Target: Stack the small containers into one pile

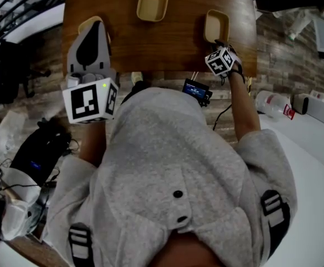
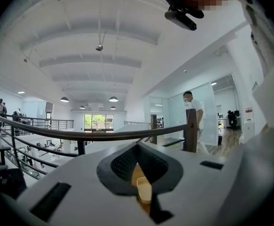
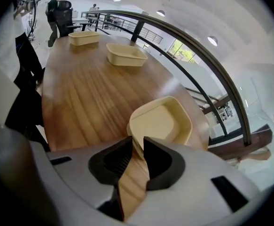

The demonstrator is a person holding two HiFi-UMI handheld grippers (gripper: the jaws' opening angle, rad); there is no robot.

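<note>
The left gripper [image 1: 93, 35] hangs raised above the near left part of the wooden table [image 1: 173, 43], its jaws meeting at the tips with nothing in them. In its own view it points mostly out at the room, and only a sliver of wood and beige shows under the pads. Partly hidden under it sits the left container [image 1: 85, 25], well apart from the middle container [image 1: 152, 4] near the far edge. The right container [image 1: 216, 25] stands near the table's right edge, and the right gripper [image 3: 137, 147] has its jaws drawn to a narrow slot over that container's near rim; they seem to pinch the wall, though actual contact is hard to confirm. The step in hand looks like taking this tray to start the pile. To do it well, the rim should seat deep between the pads before any lift, since a thin tapered wall can slip or twist. The tray should rise level, travel leftward clear of the table, and come down squarely over the middle container so the corners nest.
</note>
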